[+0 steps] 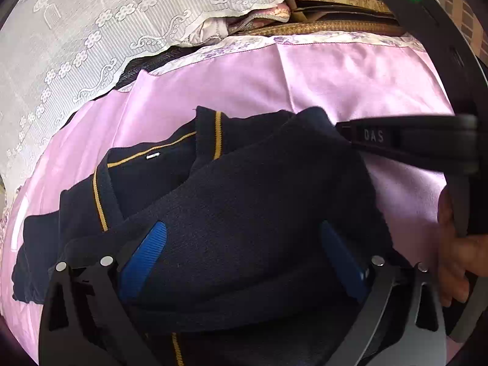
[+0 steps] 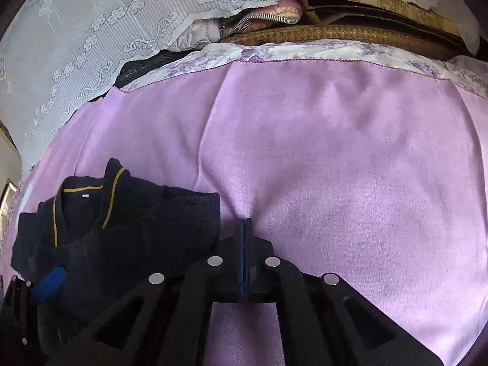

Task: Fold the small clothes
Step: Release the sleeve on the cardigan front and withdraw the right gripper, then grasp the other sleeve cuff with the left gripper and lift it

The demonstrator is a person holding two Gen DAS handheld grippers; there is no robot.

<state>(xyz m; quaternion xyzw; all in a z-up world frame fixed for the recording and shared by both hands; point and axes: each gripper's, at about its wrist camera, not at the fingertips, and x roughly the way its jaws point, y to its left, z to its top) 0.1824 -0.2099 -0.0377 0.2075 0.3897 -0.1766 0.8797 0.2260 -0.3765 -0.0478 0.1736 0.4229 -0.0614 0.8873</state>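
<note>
Left gripper (image 1: pixel 244 262) hangs spread wide over the navy shirt (image 1: pixel 231 213); right gripper (image 2: pixel 245 244), pressed together, seems empty. Shirt lies collar (image 1: pixel 100 195) toward far-left, length running near-far, on pink sheet (image 2: pixel 335 152); lace cloth (image 2: pixel 91 30) beyond.

Pink sheet (image 2: pixel 335 167) covers the work surface, floral-print border (image 2: pixel 305 50) along its far edge. White lace cloth (image 1: pixel 91 24) draped behind, upper left. Bundled fabrics (image 2: pixel 274 12) and woven brown band (image 2: pixel 320 33) behind the border.

Pink sheet (image 2: pixel 335 167) w/ lace cloth (image 2: pixel 91 30) behind.
</note>
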